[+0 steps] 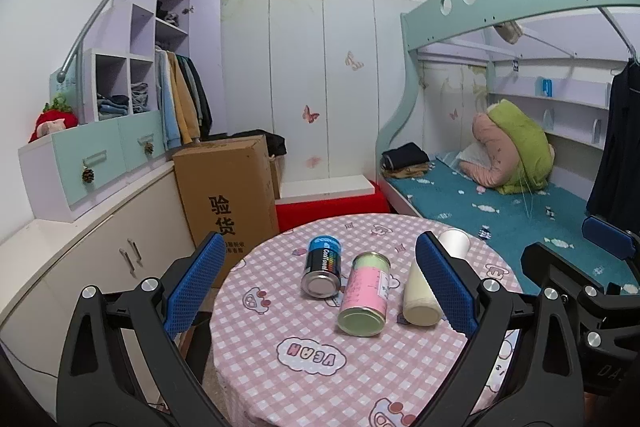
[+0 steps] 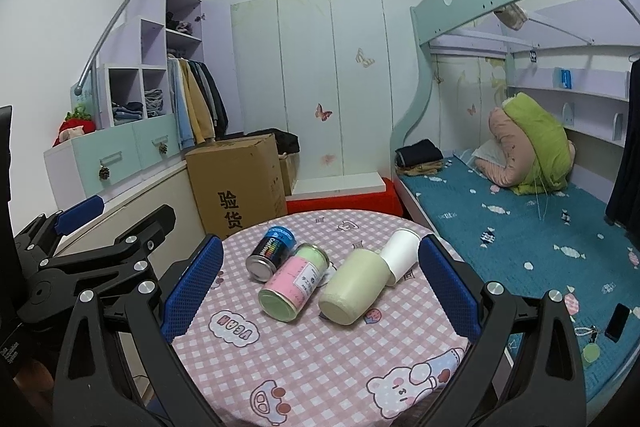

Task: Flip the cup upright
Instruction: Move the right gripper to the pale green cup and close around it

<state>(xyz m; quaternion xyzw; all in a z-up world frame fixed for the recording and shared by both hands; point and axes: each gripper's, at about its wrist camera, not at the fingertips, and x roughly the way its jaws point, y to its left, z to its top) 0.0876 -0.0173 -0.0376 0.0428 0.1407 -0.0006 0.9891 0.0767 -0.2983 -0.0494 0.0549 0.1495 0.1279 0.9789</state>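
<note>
A cream cup (image 2: pixel 354 287) lies on its side on the round table with the pink checked cloth (image 2: pixel 320 367), base toward me; it also shows in the left wrist view (image 1: pixel 418 295). A white paper cup (image 2: pixel 400 255) lies on its side behind it, seen in the left wrist view too (image 1: pixel 454 243). A pink-and-green can (image 2: pixel 294 283) and a blue-and-black can (image 2: pixel 272 253) lie to the left. My right gripper (image 2: pixel 320 283) is open, hovering in front of the cups. My left gripper (image 1: pixel 320 283) is open above the table's near left.
A cardboard box (image 2: pixel 240 183) stands behind the table on the left beside low cabinets (image 1: pixel 100 259). A bunk bed with a blue mattress (image 2: pixel 520 227) runs along the right. A phone (image 2: pixel 616 321) lies on the mattress.
</note>
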